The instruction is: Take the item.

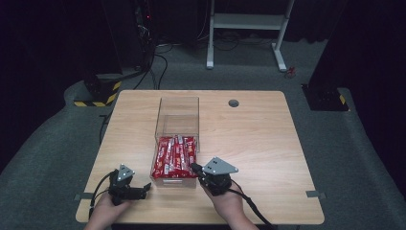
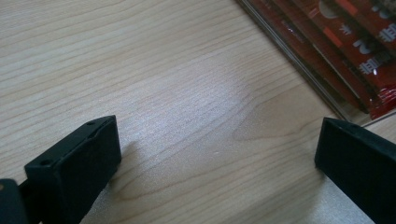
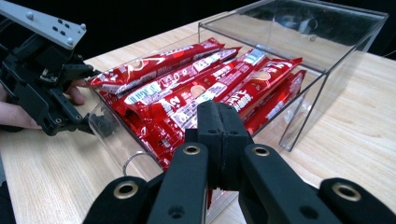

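counter (image 1: pixel 258 139): pale wood-grain, smooth with soft sheen | box (image 3: pixel 327 56): clear glossy plastic | snack bars (image 3: pixel 196 88): shiny red foil-like wrappers | right gripper (image 3: pixel 219 116) fingers (image 3: pixel 208 126): matt black plastic | left gripper (image 1: pixel 143 190) top plate: dull grey metal | floor (image 1: pixel 364 158): grey carpet, rough

both grippers, left gripper (image 1: pixel 143 190) and right gripper (image 1: pixel 195 167), flank the clear box (image 1: pixel 177 125) of red packets (image 1: pixel 175 156).

High view overhead facing forward, gripper views low and close, all sharing the clear box (image 1: pixel 176 125) of red packets (image 3: pixel 196 88)
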`<state>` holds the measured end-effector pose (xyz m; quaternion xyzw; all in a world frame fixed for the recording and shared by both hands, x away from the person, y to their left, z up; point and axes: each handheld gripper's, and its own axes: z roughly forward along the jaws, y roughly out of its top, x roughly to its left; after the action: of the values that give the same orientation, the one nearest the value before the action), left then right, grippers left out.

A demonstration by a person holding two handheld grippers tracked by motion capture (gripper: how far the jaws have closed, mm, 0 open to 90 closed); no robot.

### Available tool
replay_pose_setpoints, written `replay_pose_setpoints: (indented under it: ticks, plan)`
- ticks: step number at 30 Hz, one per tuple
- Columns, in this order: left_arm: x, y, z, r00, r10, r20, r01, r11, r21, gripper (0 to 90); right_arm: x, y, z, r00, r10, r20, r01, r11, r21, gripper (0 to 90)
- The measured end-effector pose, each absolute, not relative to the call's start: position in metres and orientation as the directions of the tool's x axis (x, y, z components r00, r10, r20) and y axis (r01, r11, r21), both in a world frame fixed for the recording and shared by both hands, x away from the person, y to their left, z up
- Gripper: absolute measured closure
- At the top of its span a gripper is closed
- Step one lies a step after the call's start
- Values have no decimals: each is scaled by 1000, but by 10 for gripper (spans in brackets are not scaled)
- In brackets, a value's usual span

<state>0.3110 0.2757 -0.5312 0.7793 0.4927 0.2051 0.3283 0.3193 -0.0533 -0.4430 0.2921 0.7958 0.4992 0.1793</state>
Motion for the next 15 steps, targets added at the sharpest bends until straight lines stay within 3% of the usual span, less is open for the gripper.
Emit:
replay_pose_setpoints:
  ticks: [15]
  plan:
    - [311, 276, -531, 430, 903, -4, 633, -299, 714, 7, 318, -59, -437, -763, 646, 8, 278, 317, 907, 900]
